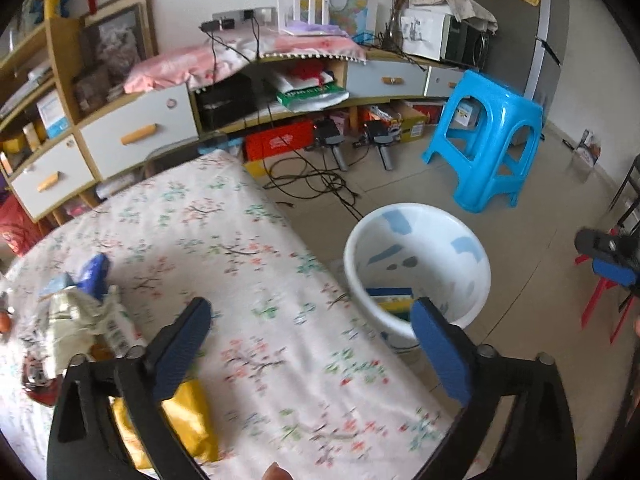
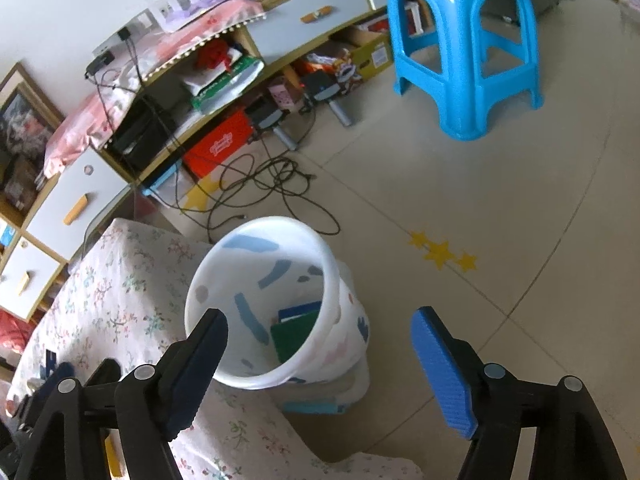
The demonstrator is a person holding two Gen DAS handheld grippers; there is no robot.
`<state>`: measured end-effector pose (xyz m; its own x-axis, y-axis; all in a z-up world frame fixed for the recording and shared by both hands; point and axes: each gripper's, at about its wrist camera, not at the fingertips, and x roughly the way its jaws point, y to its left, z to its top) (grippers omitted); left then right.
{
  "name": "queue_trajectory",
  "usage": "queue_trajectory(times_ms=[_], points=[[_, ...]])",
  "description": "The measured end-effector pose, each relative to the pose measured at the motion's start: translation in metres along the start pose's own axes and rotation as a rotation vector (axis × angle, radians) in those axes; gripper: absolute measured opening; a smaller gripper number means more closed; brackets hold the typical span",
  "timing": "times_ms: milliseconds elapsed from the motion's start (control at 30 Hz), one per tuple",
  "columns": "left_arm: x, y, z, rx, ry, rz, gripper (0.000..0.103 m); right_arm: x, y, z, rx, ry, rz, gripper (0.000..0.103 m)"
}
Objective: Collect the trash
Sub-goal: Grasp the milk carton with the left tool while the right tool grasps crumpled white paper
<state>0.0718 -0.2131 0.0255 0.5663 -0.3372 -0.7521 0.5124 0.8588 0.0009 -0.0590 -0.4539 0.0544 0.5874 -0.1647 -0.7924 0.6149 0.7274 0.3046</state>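
Note:
A white bin with blue marks [image 1: 416, 256] [image 2: 264, 304] stands on the floor beside the table, and flat blue and green packets [image 2: 298, 330] lie in its bottom. My left gripper [image 1: 312, 344] is open over the table's edge, nothing between its blue pads. On the floral tablecloth [image 1: 224, 240] lie crumpled wrappers [image 1: 84, 320], a blue packet [image 1: 94, 272] and a yellow packet [image 1: 188, 416] under the left finger. My right gripper [image 2: 320, 356] hangs open just above the bin's mouth, empty. It also shows at the right edge of the left wrist view [image 1: 608, 256].
A blue plastic stool [image 1: 486, 140] [image 2: 464, 40] stands on the tiled floor beyond the bin. Black cables [image 2: 264, 184] trail across the floor in front of a low cabinet with drawers [image 1: 140, 132]. A red frame [image 1: 604, 300] stands at the right.

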Motion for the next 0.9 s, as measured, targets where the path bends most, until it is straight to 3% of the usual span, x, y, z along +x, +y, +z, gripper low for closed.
queue_trajectory(times_ms=[200, 467, 900], points=[[-0.035, 0.027, -0.019, 0.004, -0.03, 0.034, 0.103, -0.002, 0.02, -0.005, -0.047, -0.006, 0.0, 0.082], [-0.067, 0.083, -0.043, -0.086, -0.052, 0.099, 0.103, -0.003, 0.061, -0.019, -0.142, -0.007, 0.017, 0.084], [-0.072, 0.206, -0.067, -0.307, 0.046, 0.184, 0.103, 0.025, 0.149, -0.055, -0.287, 0.052, 0.046, 0.084]])
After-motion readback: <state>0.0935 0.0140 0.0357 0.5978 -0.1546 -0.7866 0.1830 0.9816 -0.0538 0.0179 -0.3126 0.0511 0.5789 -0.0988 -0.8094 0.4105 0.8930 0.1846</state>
